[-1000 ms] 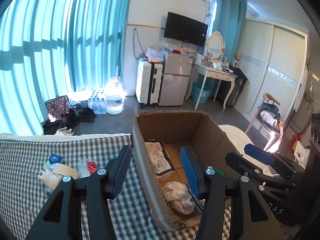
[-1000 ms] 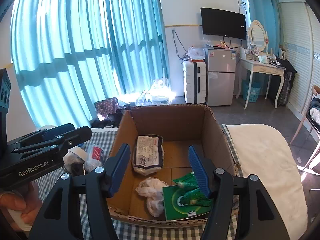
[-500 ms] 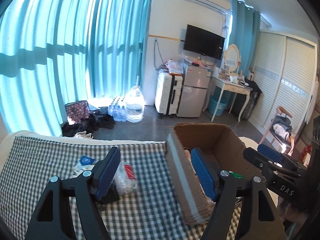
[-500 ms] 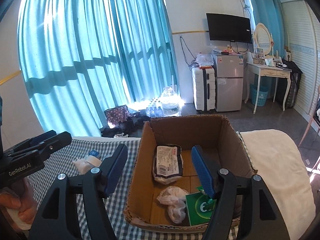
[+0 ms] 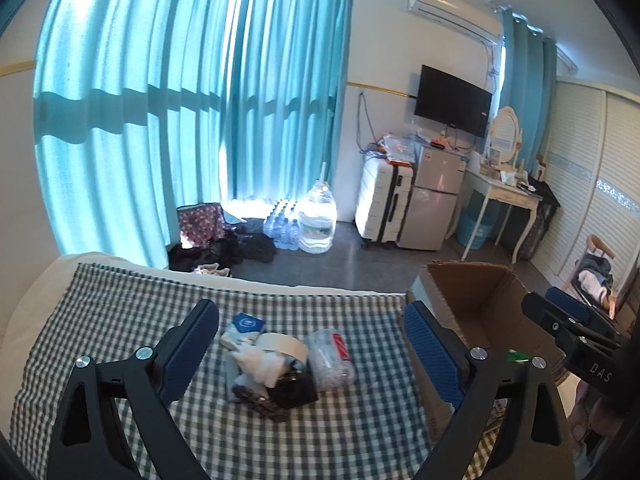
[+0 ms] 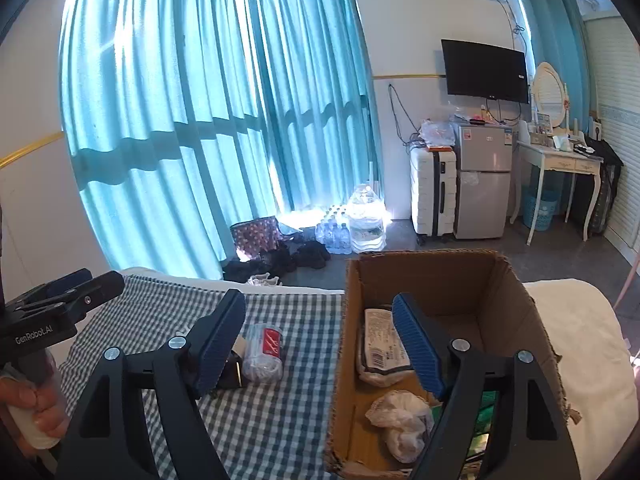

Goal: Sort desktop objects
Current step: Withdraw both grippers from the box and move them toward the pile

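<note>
Both wrist views share the box

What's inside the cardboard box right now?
In the brown cardboard box: a white labelled packet, a crumpled white bag, something green. The right gripper hides the rest.

Cloth on the bed: dark green & white small checks; bare bed part is cream-white. Cardboard box: plain brown. Both tongs, left & right: black frame w/ blue ribbed pads. In the pile: blue-white packet, beige tape roll, clear wrapped item w/ red label, black item. In the box: white packet w/ black print, white crumpled bag, green pack. Curtains: teal-blue.
</note>
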`<state>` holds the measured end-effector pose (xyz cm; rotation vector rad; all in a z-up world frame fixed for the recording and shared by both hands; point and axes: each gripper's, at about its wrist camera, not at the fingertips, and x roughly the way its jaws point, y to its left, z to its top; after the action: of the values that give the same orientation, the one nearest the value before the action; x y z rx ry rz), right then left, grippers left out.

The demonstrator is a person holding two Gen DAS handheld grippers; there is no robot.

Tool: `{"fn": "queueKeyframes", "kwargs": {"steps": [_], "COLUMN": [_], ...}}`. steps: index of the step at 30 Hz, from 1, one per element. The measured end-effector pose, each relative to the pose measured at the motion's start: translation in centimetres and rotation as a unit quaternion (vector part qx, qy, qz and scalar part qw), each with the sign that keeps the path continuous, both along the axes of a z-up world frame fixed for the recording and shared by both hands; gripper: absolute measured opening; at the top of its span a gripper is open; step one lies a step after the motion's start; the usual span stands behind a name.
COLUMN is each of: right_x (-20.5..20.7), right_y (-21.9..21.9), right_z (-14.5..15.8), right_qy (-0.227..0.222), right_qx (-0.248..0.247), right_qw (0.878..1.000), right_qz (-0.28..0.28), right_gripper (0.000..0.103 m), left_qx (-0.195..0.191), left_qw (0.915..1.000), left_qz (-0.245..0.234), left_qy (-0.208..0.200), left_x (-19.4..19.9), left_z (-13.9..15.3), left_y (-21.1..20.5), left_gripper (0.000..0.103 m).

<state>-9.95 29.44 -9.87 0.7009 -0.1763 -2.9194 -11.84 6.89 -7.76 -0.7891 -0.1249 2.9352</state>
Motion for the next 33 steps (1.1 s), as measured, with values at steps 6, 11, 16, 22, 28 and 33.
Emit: {"fn": "queueKeyframes", "kwargs": {"steps": [6,11,16,22,28,33], "right_x": [-0.6,-1.0,-1.6,-2.4,-3.4,-4.5], "right_y": [-2.5,-3.5,-4.7,-7.2,-9.3,-10.7], "right_z": [-0.3,-0.4,-1.2,-2.3,-3.4,-5.1], "right_qy": [-0.007,-0.002,-0.009,-0.022,-0.026,-0.030], "right_qx": [0.015,0.012,0.017,0.039,0.059,0.072], "right_qw": [1.000,1.000,0.999,0.998,0.996,0.993], "right_qz": [0.018,0.022,0.031,0.053,0.066,0.086], "right_gripper": [0.078,0.082,0.085,0.087,0.091,0.091], "left_qx": [0.014,-0.012,-0.041,-0.055,-0.074,-0.066], "left_qw": [0.9996,0.9995,0.9985,0.9973,0.9961,0.9953], "left_qz": [0.026,0.030,0.037,0.046,0.035,0.041], "left_qy": [-0.004,-0.004,0.000,-0.012,-0.034,-0.058], "left_x": [-0.2,-0.3,-0.5,-1.4,-2.5,-4.3], "left_z": [-0.7,-0.7,-1.3,-4.8,-7.6,-9.3], "left_y": [-2.3,-3.2,-4.7,-5.7,-5.9,-6.8], "left_gripper": [0.101,0.103,0.103,0.103,0.103,0.103]}}
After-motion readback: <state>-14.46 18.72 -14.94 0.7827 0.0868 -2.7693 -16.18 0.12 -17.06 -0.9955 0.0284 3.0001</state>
